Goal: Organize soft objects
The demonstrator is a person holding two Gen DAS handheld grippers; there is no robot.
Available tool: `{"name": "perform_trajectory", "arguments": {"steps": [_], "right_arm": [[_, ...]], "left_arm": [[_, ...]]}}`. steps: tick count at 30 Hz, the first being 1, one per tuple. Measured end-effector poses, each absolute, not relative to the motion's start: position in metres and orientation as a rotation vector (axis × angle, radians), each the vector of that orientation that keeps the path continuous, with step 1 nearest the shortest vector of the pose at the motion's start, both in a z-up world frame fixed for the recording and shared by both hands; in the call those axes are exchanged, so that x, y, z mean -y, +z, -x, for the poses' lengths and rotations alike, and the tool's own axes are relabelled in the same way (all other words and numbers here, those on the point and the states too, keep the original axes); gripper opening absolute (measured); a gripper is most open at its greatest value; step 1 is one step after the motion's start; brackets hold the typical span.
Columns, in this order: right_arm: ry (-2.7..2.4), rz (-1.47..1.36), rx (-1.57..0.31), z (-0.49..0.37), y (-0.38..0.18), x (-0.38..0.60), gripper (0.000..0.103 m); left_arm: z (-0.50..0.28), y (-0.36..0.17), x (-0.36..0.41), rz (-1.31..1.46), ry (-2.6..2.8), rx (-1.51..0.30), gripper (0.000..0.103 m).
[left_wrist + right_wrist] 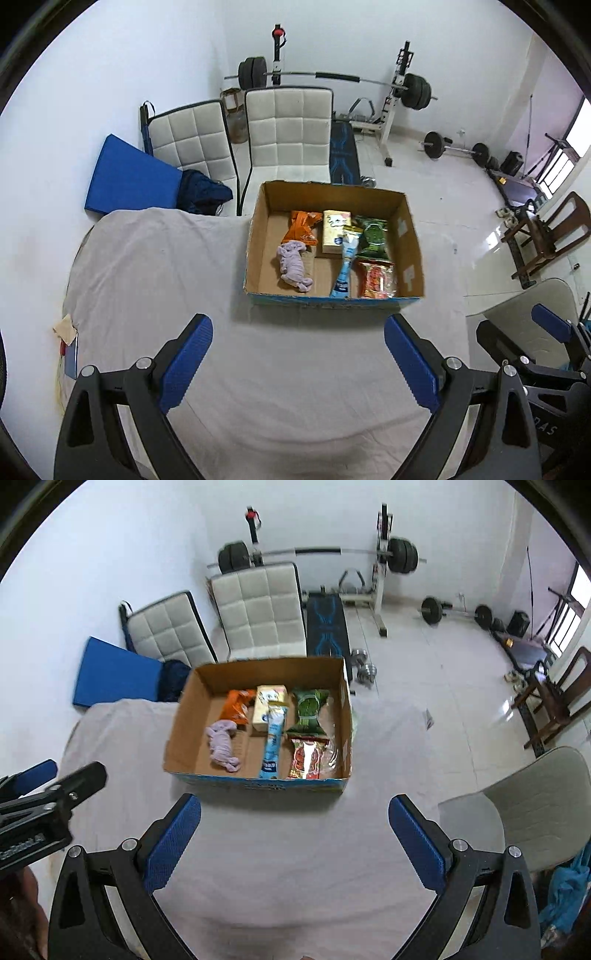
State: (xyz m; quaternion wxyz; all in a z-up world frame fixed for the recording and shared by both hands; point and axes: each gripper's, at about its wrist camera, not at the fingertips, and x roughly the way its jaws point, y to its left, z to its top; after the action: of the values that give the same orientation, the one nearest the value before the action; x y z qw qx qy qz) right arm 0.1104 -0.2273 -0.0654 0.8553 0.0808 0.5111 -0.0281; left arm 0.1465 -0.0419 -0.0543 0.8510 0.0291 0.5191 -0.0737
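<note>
Both sets of tongs hang spread and empty over a cloth-covered bench [155, 280], facing an open cardboard box [258, 236] at twelve o'clock. Inside lie soft goods: a lilac cloth [293, 264], an orange packet [303, 227], a cream pack [335, 232], a green packet [373, 236], a red packet [376, 277] and a blue-and-white tube [345, 266], its long axis running twelve to six. From the left tongs [298, 356] the cloth sits dead ahead; from the right tongs [294, 832] it [222, 744] lies toward eleven o'clock. The left tongs appear better aligned for it, the right for the red packet [306, 758].
</note>
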Motion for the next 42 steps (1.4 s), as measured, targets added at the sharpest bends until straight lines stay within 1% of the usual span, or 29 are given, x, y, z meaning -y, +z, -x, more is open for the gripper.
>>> {"name": "perform_trajectory", "arguments": {"steps": [9, 17, 25, 34, 42], "right_arm": [[-0.041, -0.177, -1.003, -0.043, 0.004, 0.221, 0.103], [-0.020, -0.163, -0.973, -0.005, 0.042, 0.215, 0.103], [-0.036, -0.155, -0.954, 0.001, 0.048, 0.217, 0.103], [-0.095, -0.134, -0.899, -0.017, 0.047, 0.221, 0.103], [-0.101, -0.121, -0.892, -0.031, 0.047, 0.219, 0.103]], "left_arm": [[-0.103, -0.015, 0.028, -0.021, -0.158, -1.054, 0.095], [-0.082, 0.003, 0.024, -0.022, -0.151, -1.020, 0.095], [-0.076, 0.007, 0.026, -0.052, -0.143, -0.983, 0.096], [-0.082, 0.004, 0.024, -0.054, -0.123, -0.958, 0.096], [-0.086, 0.011, 0.017, -0.032, -0.101, -0.938, 0.096]]}}
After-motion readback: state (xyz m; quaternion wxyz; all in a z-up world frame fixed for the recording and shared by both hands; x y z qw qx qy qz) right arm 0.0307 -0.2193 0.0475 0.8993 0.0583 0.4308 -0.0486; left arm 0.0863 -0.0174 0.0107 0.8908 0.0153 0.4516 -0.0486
